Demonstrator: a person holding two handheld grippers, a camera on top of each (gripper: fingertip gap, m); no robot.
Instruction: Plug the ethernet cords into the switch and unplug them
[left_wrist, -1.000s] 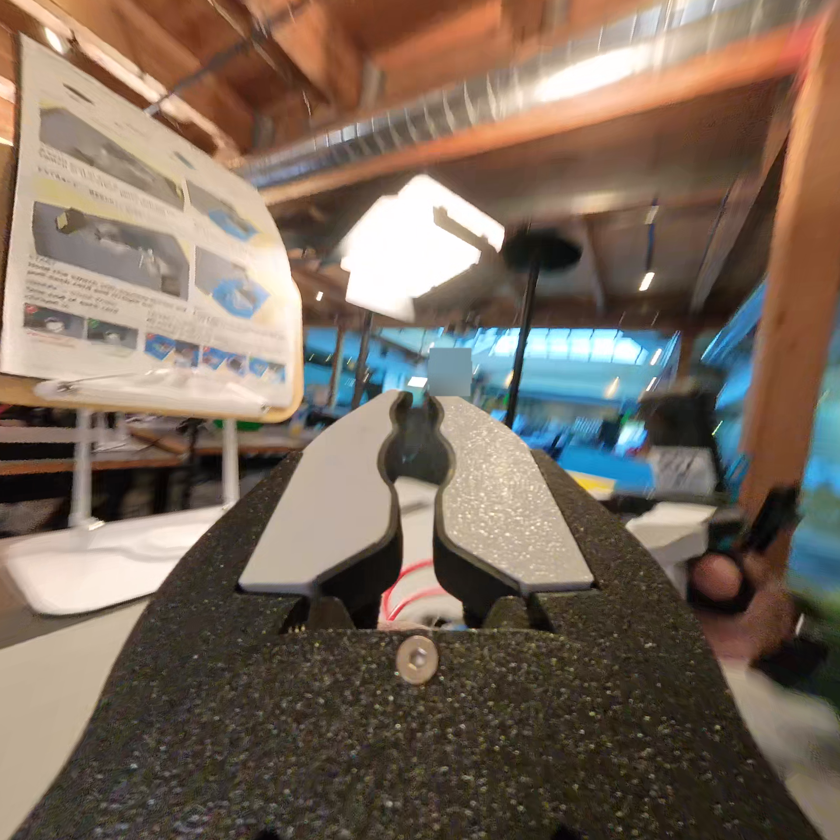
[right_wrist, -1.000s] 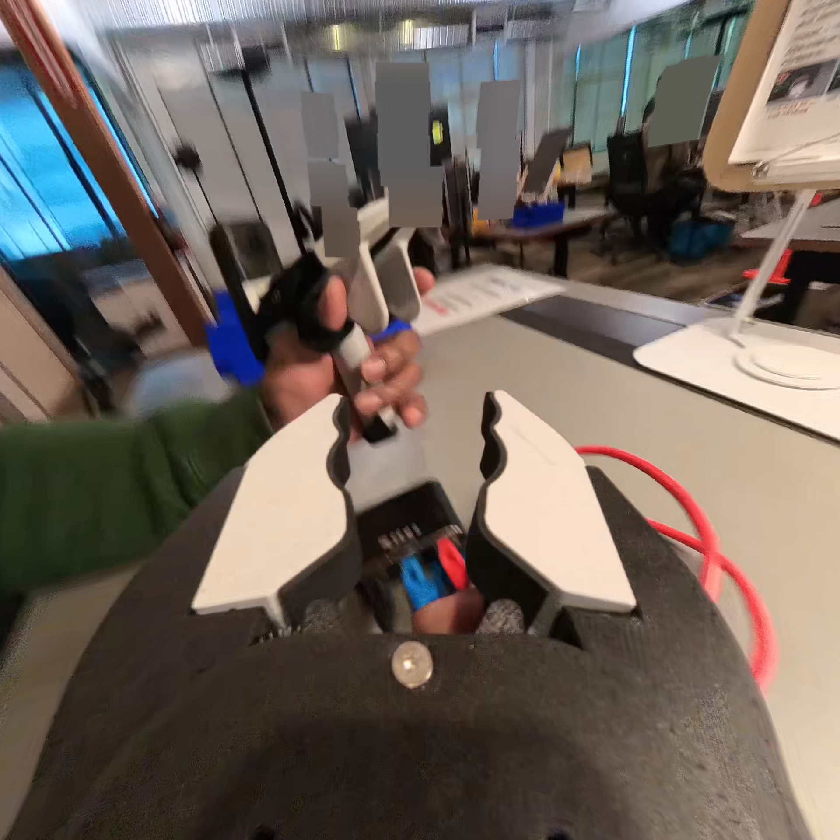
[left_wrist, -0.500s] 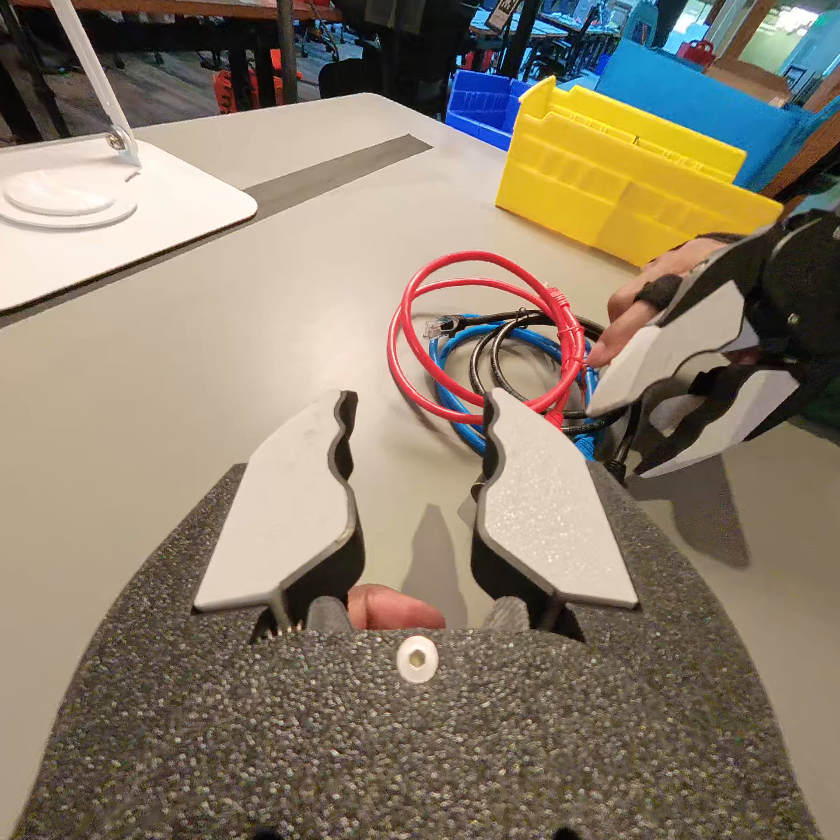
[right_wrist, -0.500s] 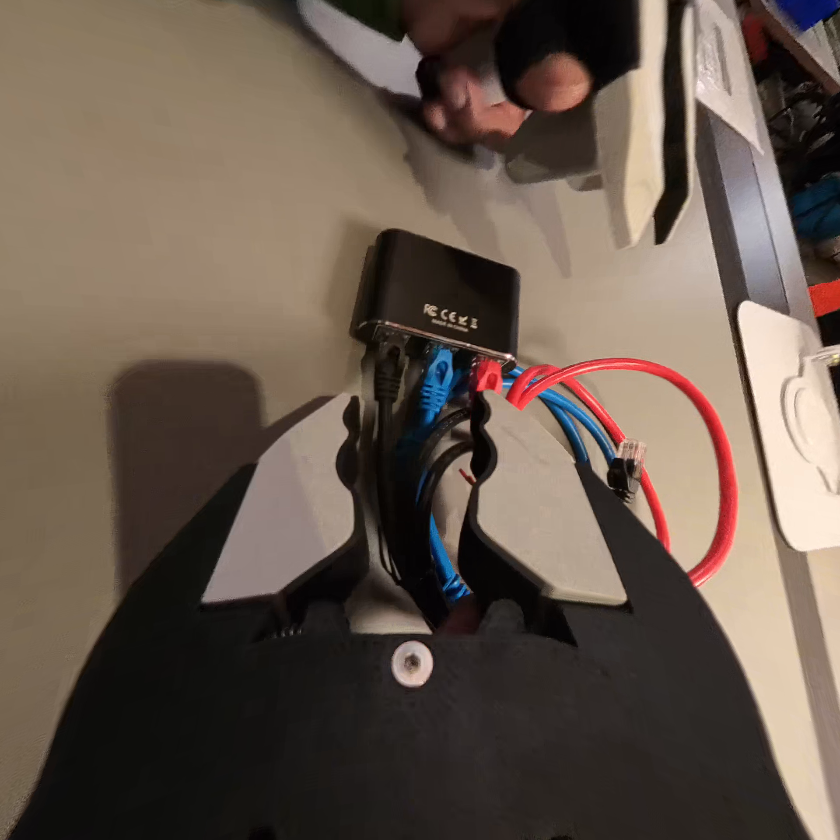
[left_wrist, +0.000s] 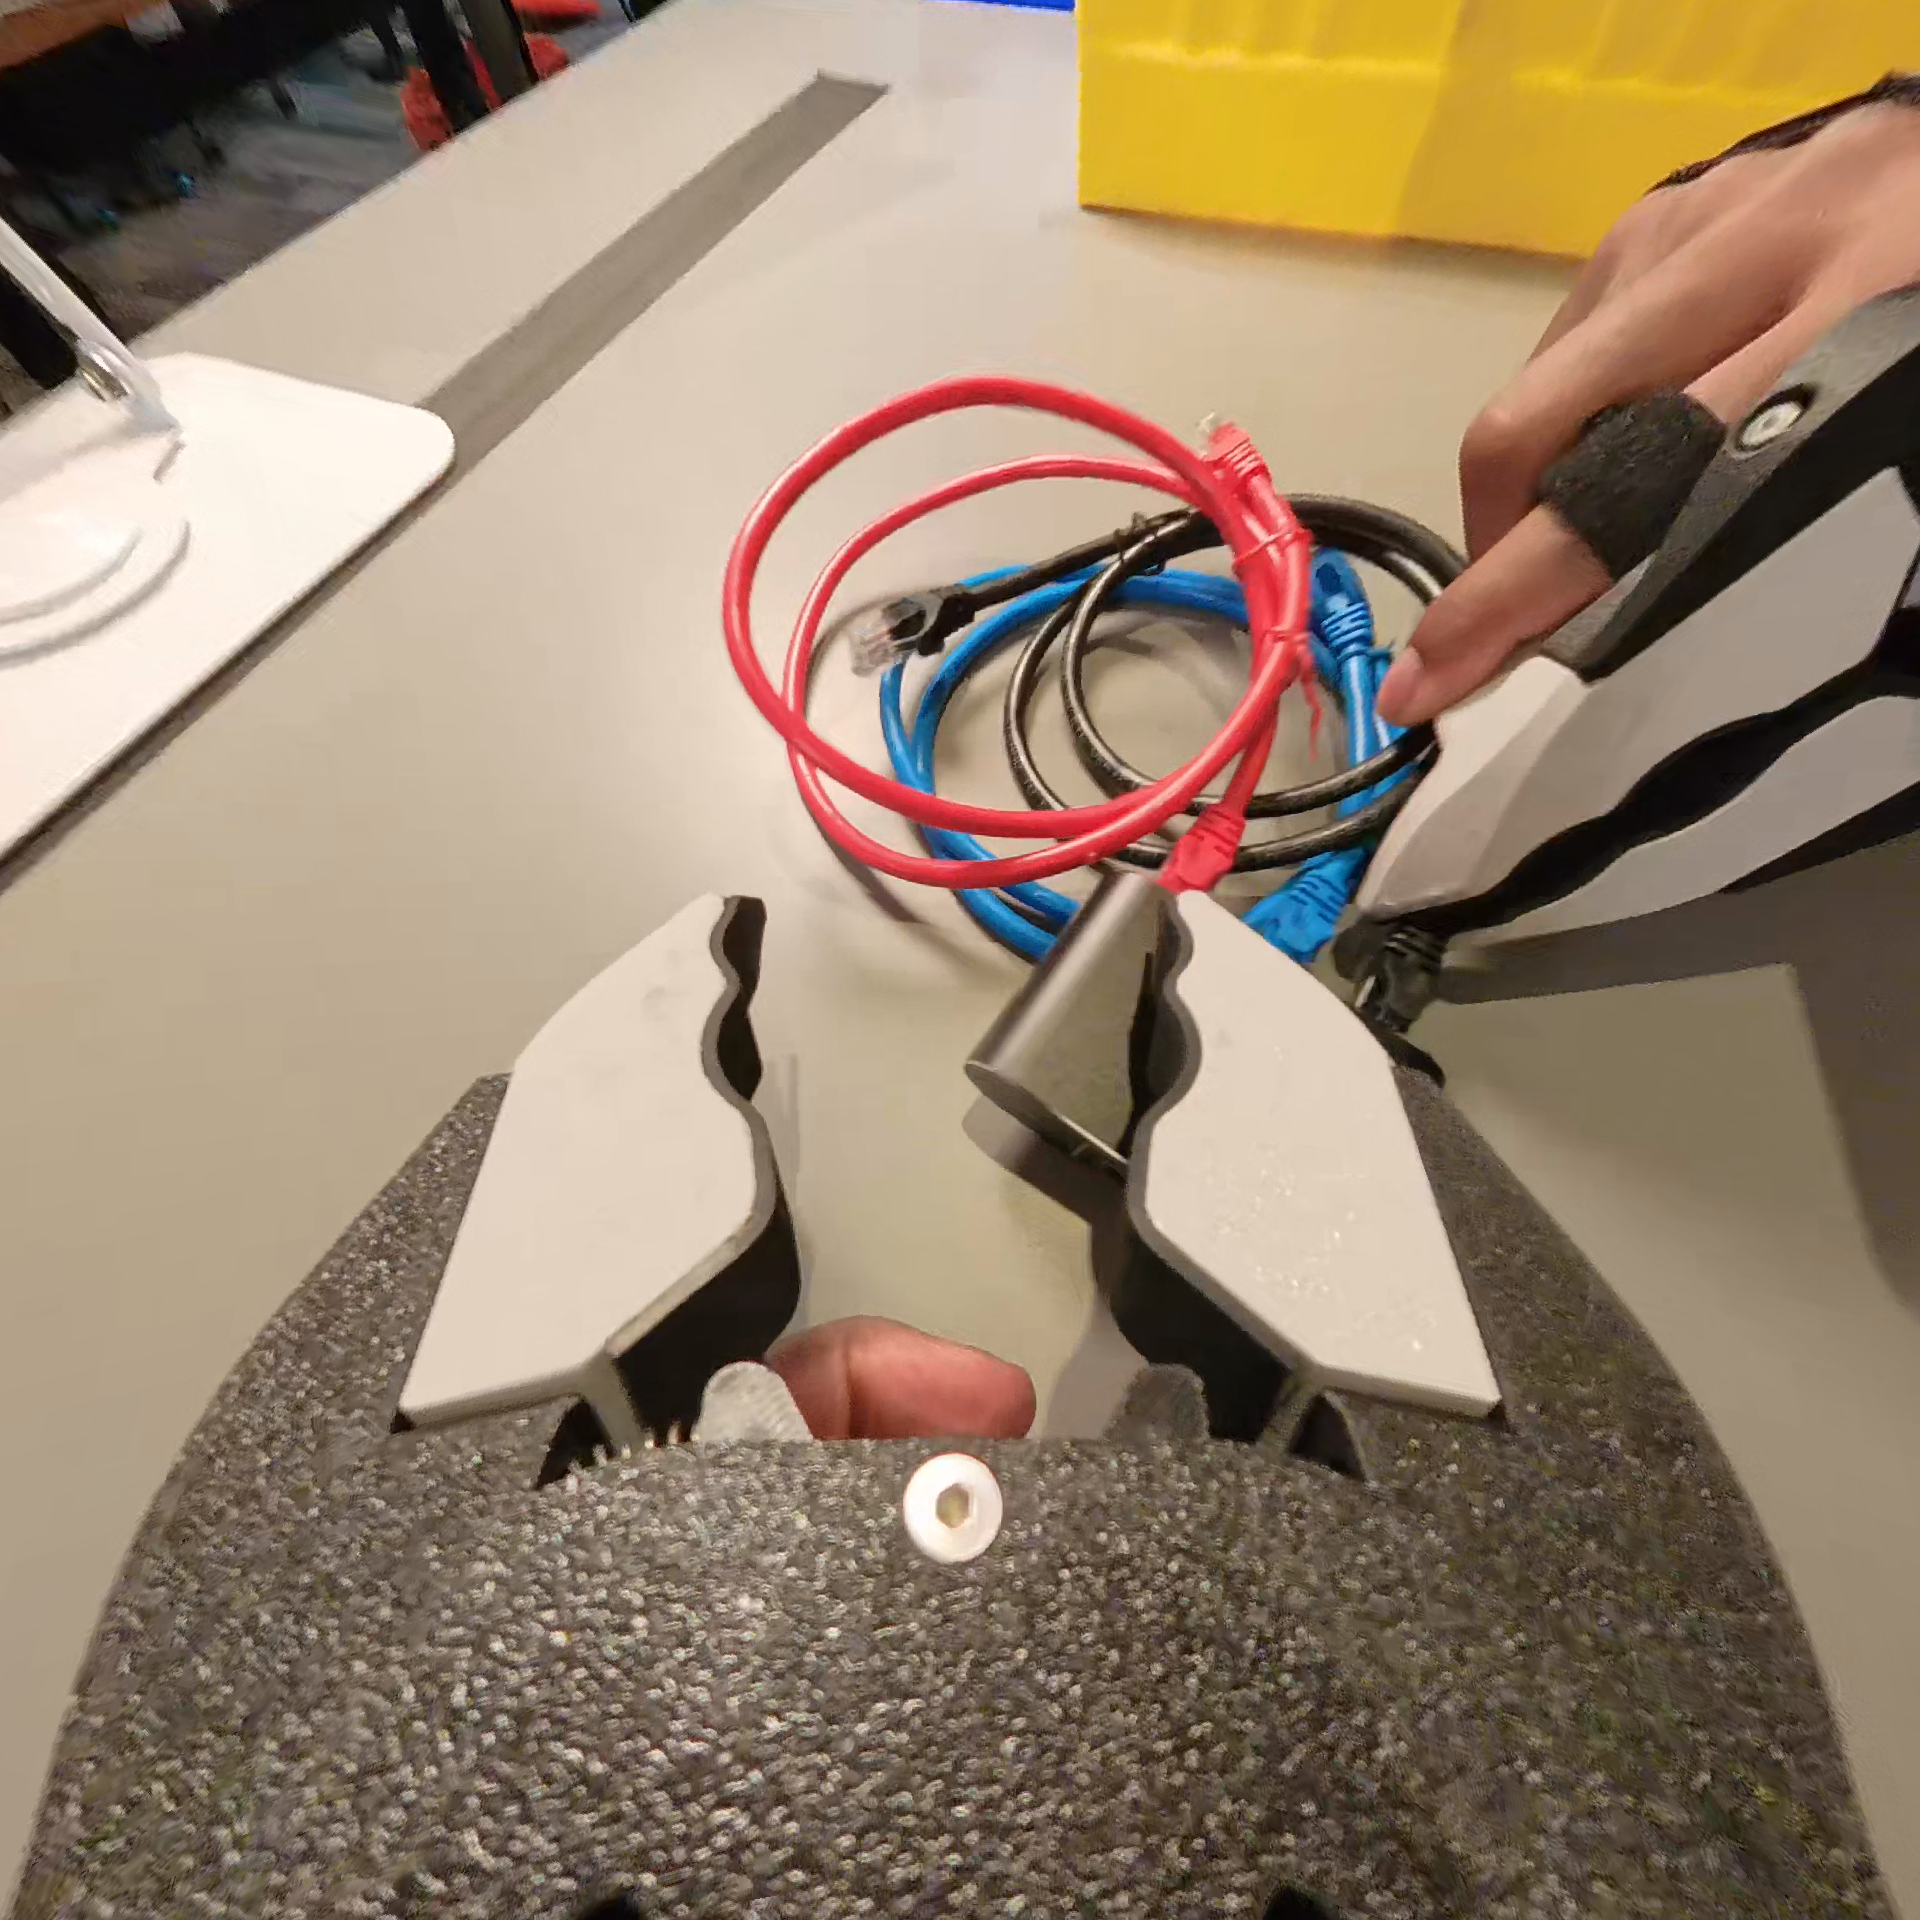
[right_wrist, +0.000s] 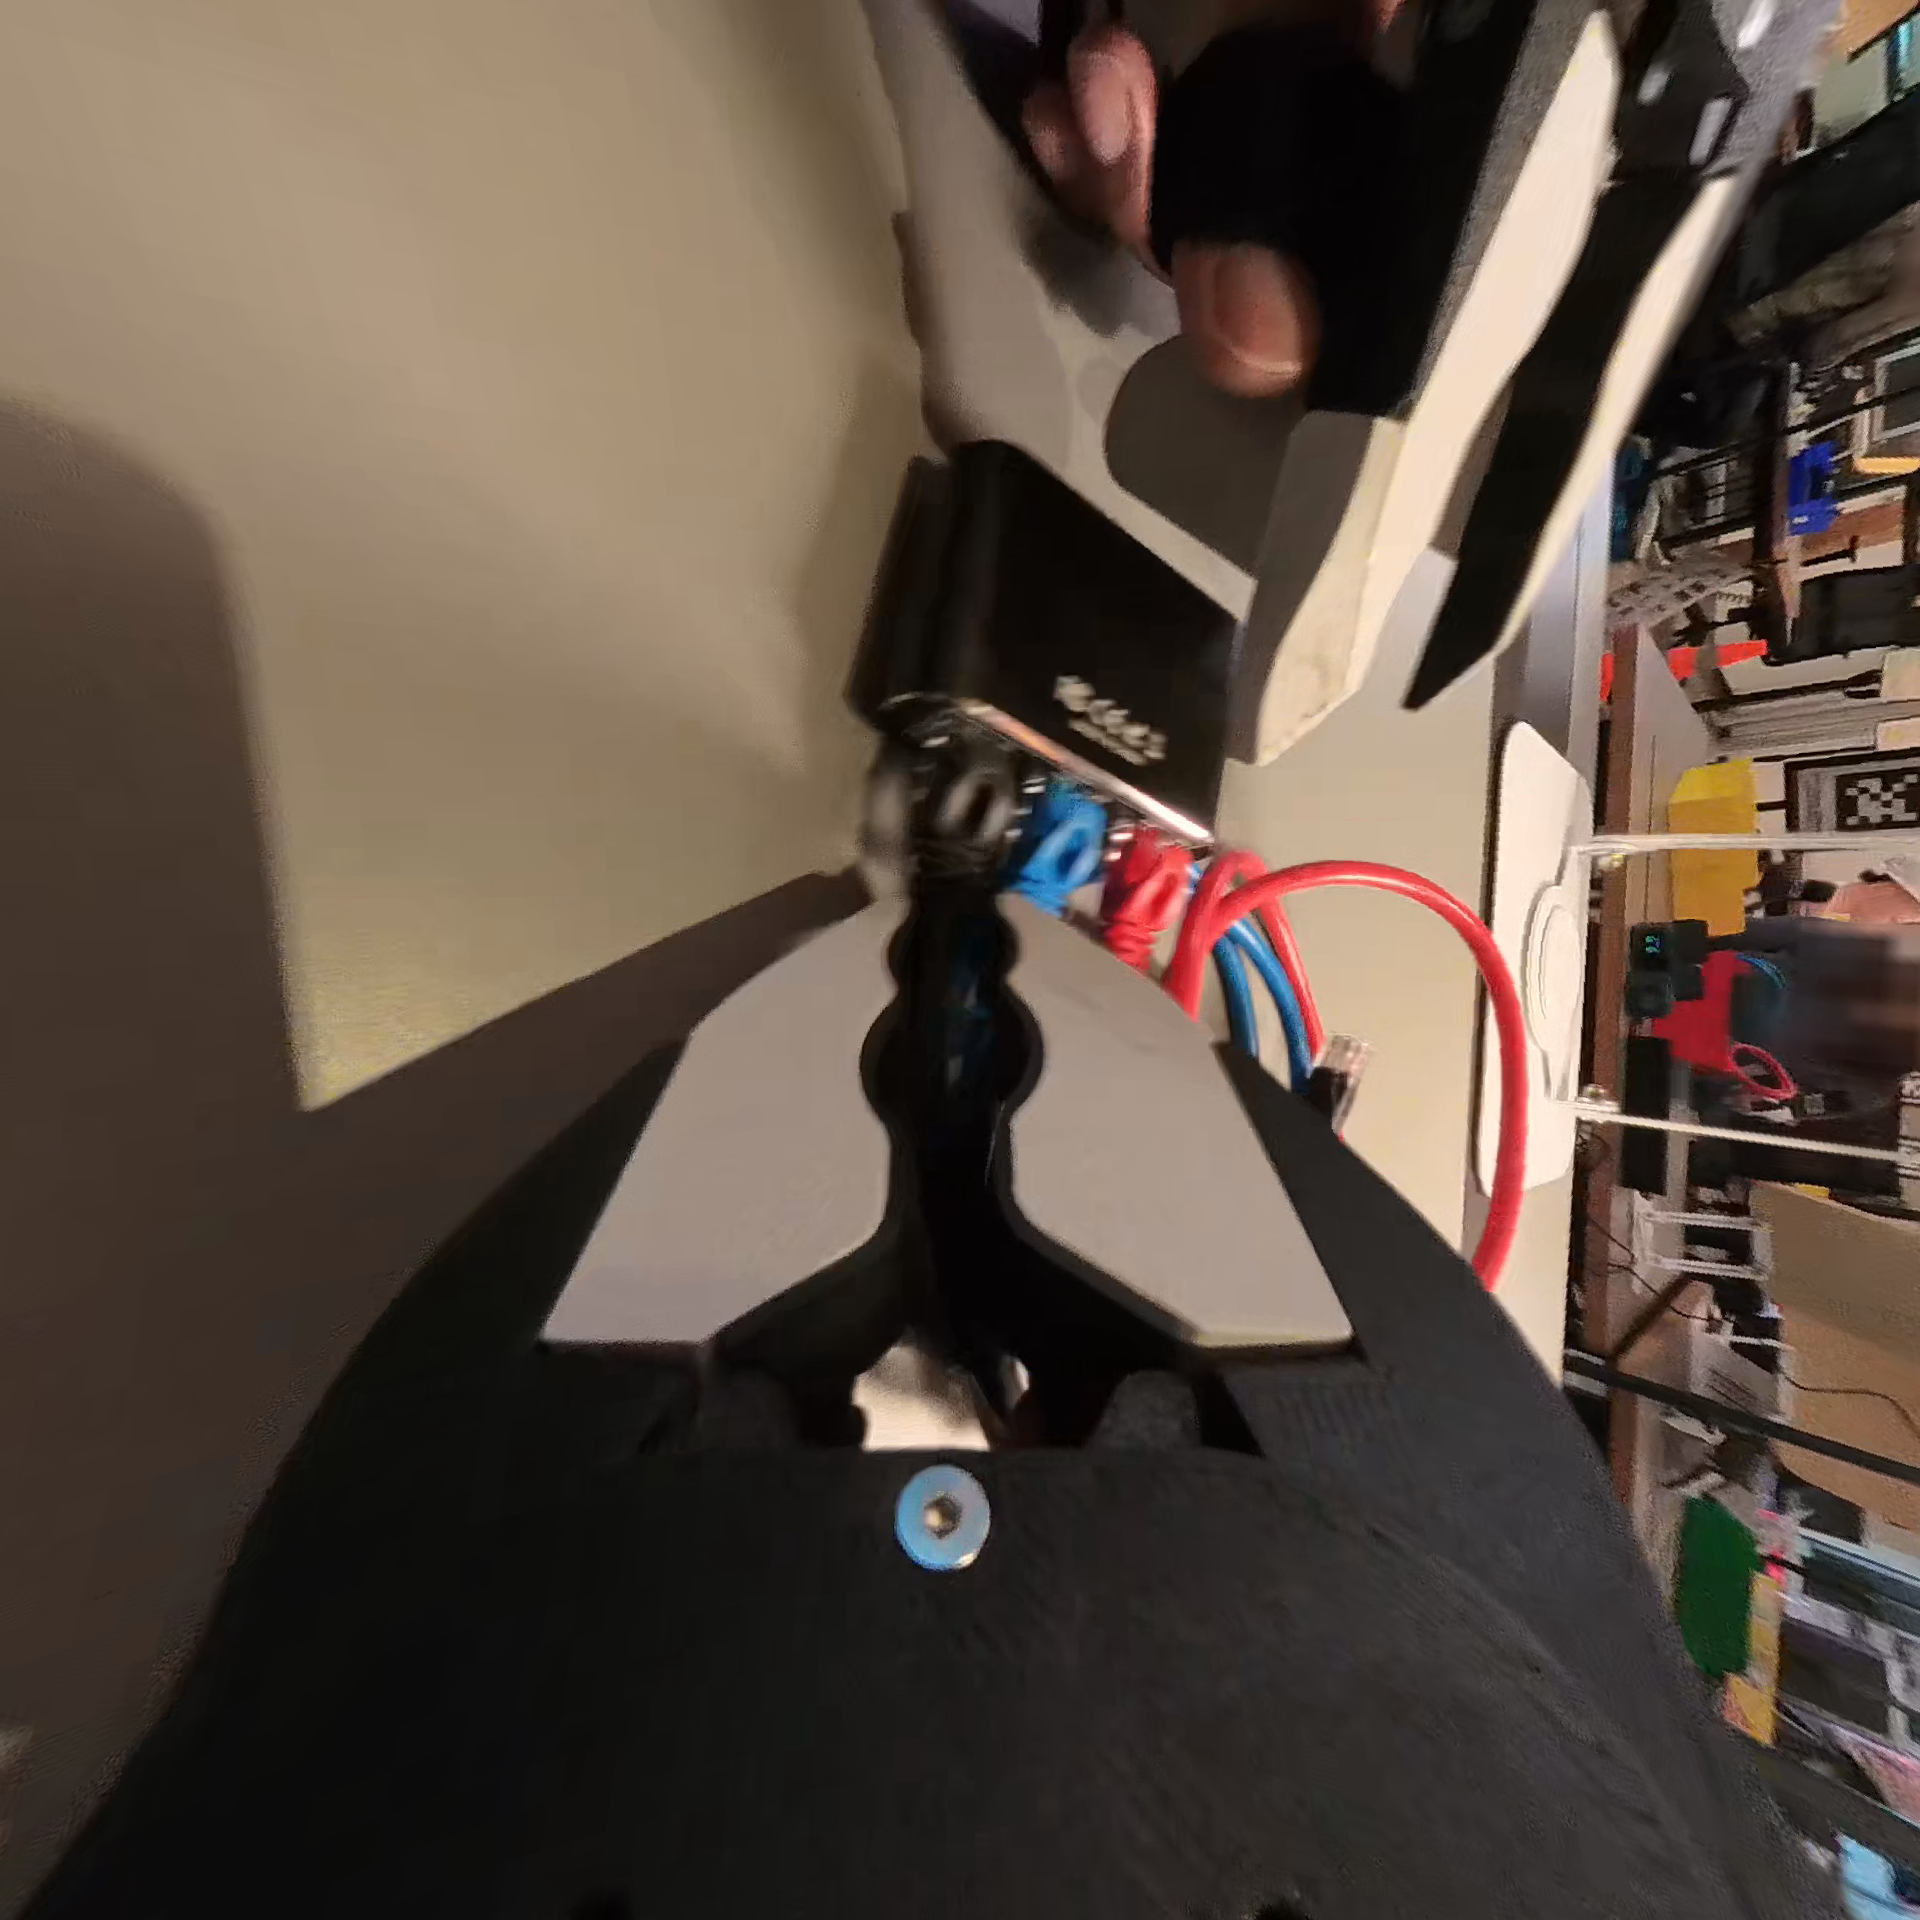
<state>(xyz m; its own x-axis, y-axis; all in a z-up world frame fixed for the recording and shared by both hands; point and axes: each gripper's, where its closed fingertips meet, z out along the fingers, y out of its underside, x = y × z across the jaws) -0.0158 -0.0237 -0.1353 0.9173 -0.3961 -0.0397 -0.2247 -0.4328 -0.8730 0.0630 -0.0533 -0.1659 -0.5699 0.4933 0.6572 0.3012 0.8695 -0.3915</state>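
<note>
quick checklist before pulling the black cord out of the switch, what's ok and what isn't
1. Right gripper shut on the black cord near its plug: ok.
2. Left gripper bracing the switch: not ok; it is open, and the switch only lies against one finger.
3. Blue plug and red plug seated: ok, both in ports.
4. Black plug's latch pressed: cannot tell, blurred.
5. Switch flat on the table: not ok, tilted up.
</note>
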